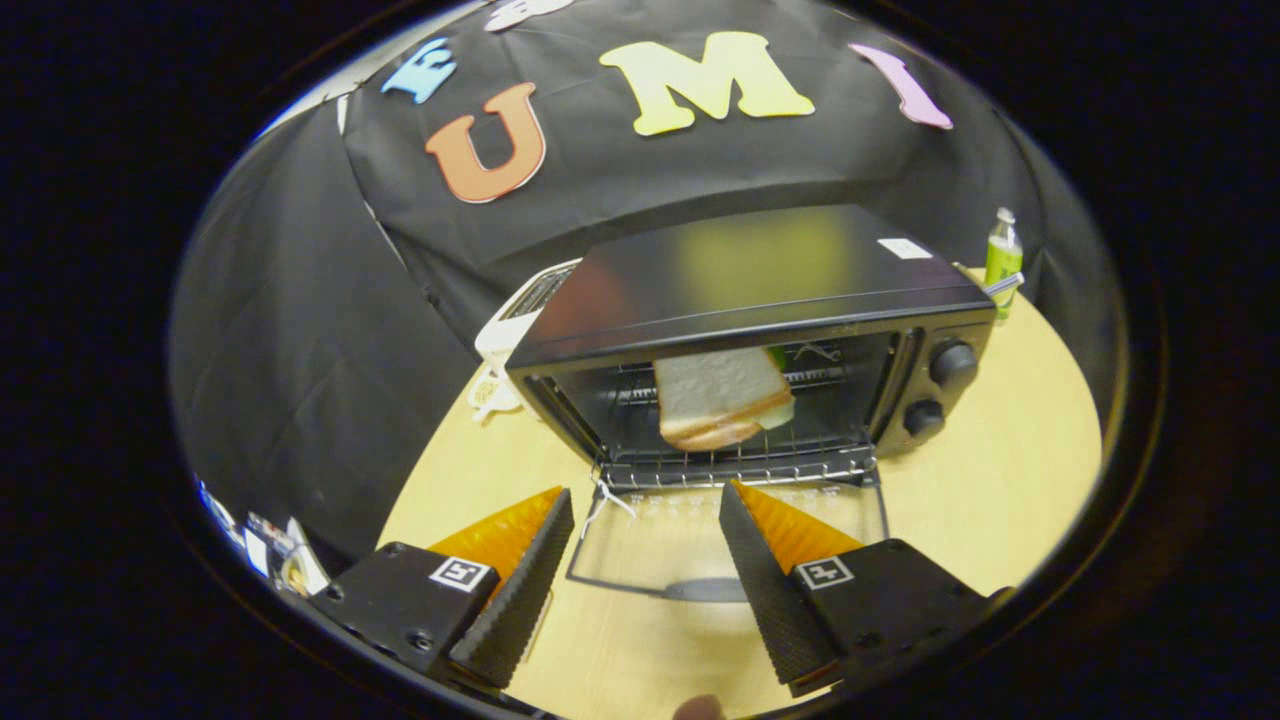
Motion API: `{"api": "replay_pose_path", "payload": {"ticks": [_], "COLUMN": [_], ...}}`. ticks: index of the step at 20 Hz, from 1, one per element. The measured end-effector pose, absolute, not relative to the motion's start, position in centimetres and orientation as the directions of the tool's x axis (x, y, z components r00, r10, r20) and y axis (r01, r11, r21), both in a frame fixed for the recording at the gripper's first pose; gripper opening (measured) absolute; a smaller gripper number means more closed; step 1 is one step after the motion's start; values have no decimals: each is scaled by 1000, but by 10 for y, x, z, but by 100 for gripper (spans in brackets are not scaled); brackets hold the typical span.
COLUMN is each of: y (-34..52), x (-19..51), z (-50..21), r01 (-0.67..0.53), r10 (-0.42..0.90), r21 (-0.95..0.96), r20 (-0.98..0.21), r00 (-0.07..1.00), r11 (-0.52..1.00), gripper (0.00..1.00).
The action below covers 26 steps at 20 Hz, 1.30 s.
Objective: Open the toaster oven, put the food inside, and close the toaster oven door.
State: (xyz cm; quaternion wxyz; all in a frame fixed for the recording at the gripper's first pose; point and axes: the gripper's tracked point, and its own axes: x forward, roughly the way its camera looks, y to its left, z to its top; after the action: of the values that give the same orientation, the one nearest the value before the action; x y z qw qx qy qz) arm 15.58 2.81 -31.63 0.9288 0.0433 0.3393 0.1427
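Note:
A black toaster oven [760, 270] stands on the round wooden table, a little beyond my fingers. Its glass door [730, 545] hangs folded down flat toward me, lying between and just ahead of my fingertips. Inside, a sandwich of white bread [720, 400] rests on the wire rack [740, 460]. My gripper [645, 495] is open above the lowered door, with nothing between its fingers.
Two knobs [950, 365] sit on the oven's right front panel. A white slot toaster [520, 315] stands behind the oven to its left. A green bottle [1003, 260] stands at the far right of the table [1000, 470]. Black cloth walls the booth.

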Motion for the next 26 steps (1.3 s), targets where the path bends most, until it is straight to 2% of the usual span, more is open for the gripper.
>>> {"api": "replay_pose_path", "payload": {"ticks": [3,12,18,26], "y": [17,-24,-23,-15], "x": [128,86,101,120], "z": [-320,-397,-443,-455], "r01": [-220,-130,-47,-6], "r10": [255,130,58,9], "r21": [135,58,36,7], "r20": [-633,-739,-751,-732], "r00": [731,661,658,681], "r11": [966,990,998,1000], "gripper": [96,96,96,96]}}
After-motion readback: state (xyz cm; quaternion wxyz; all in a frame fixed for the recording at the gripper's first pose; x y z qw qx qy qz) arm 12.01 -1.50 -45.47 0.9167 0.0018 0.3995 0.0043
